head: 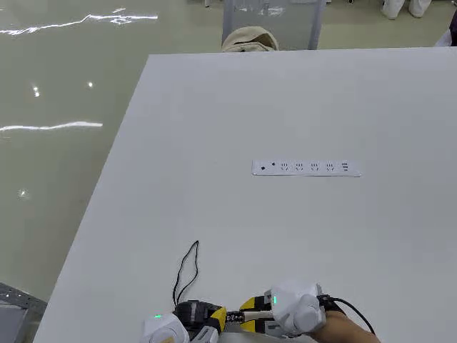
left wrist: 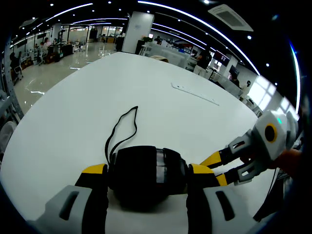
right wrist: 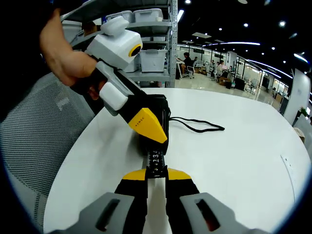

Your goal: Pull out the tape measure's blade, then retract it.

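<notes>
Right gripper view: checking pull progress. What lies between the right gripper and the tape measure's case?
In the right gripper view, a short numbered stretch of blade, which the right gripper pinches.

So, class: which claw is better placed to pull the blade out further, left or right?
Right. The right claw is shut on the blade and can draw away, while the left claw clamps the black case, so it should probably just anchor it.
</notes>
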A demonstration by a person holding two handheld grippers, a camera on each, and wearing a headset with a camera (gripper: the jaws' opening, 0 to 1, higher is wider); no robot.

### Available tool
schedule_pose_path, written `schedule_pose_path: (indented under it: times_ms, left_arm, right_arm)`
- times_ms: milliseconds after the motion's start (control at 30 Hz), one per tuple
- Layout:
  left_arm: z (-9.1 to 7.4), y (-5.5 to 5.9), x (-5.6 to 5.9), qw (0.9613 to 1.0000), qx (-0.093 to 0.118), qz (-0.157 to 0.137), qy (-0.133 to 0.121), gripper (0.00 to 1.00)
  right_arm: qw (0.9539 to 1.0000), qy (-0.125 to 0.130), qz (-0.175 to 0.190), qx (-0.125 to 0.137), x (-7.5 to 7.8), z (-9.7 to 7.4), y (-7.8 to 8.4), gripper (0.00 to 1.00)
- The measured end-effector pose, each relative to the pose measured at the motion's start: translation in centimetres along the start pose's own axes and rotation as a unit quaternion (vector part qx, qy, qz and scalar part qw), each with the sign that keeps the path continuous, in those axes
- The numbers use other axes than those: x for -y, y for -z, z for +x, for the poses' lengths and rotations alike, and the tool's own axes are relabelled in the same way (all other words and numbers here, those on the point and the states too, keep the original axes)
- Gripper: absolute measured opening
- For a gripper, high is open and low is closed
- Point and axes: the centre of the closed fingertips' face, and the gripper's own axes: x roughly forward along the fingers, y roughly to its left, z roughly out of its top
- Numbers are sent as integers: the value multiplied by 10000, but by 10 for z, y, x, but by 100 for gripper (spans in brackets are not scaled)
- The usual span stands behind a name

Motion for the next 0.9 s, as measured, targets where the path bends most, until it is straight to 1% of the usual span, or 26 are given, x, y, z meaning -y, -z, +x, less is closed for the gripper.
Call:
schedule_pose_path:
  times_ms: [900]
  left_arm:
    - [0, -1, -4, 10000, -2, -85, 41, 62]
  right_arm:
    - [9999, -71, -41, 74, 0, 12, -8, 11]
